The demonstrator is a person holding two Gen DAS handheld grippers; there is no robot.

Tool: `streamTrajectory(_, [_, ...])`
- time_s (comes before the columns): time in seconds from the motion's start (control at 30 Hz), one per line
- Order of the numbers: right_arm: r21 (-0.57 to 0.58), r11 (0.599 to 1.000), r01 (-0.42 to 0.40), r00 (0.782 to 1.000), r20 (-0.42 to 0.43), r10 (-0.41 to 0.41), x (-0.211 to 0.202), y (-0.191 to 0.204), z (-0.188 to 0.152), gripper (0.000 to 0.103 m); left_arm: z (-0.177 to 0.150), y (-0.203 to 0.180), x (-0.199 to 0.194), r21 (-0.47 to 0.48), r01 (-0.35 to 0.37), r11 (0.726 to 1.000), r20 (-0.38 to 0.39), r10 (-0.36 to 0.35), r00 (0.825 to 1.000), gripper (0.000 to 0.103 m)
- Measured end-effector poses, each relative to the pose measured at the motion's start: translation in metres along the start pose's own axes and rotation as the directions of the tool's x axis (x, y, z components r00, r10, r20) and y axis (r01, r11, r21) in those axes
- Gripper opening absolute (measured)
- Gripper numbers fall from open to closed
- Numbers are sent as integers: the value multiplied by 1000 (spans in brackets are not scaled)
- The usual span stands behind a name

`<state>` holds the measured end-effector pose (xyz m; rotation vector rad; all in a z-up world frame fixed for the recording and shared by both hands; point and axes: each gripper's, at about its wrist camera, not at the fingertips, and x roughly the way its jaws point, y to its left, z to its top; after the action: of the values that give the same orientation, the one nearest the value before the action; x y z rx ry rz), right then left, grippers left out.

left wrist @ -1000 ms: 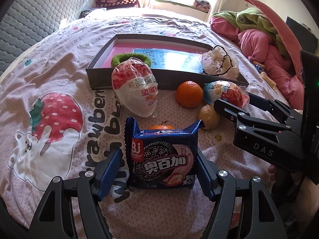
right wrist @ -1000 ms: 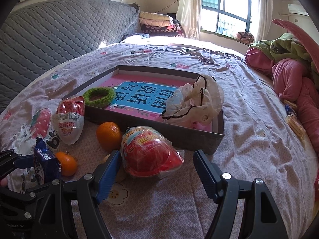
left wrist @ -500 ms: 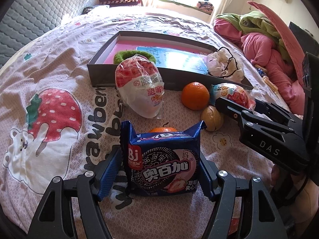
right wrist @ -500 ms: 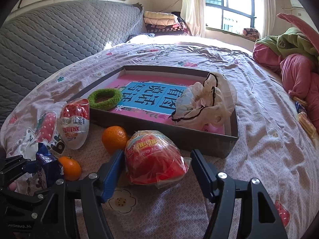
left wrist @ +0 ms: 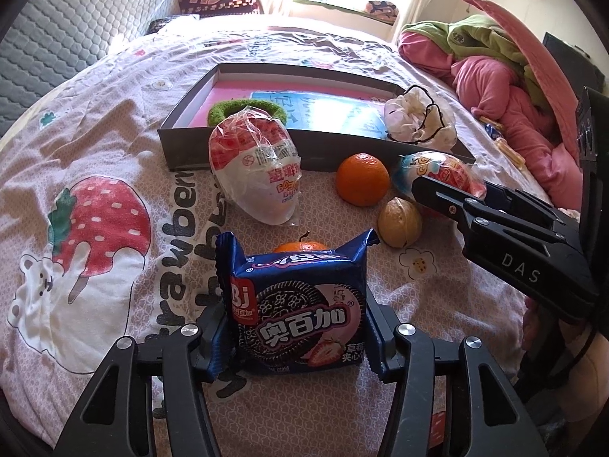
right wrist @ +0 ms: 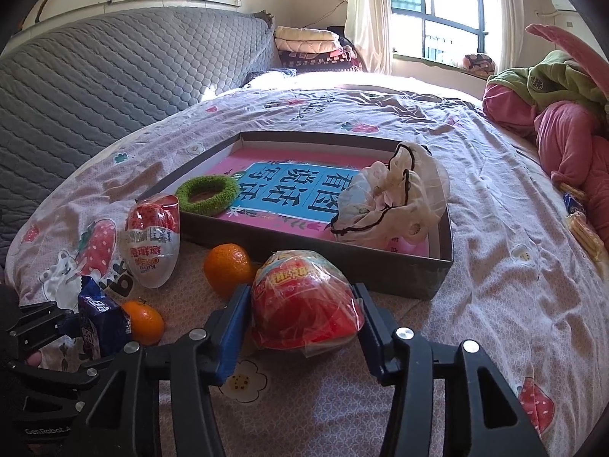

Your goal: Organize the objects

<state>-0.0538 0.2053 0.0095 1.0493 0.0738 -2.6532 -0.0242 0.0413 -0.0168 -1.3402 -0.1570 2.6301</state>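
My left gripper (left wrist: 297,342) closing on the dark blue foil biscuit packet (left wrist: 298,314), pads touching it, my right gripper (right wrist: 302,327) closing around the red plastic-wrapped toy egg (right wrist: 304,304), pads at its sides

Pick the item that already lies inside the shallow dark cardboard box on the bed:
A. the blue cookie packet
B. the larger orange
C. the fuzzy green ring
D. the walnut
C. The fuzzy green ring rests on the pink floor of the shallow dark cardboard box, by its near wall; the other three lie on the bedsheet outside it.
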Motion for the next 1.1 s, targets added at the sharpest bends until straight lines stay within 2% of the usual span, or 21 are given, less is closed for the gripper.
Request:
streamTrajectory(0.67, [29,999,-24,999,43,23,-19,-2,-1,52,5,-7,-27,32,5,999,82,-7,997,57])
streamTrajectory(1.1, [55,997,-48,994,101,42,-38,-2,0,52,19,-6,-40,30,-12,999,130,8,992,57])
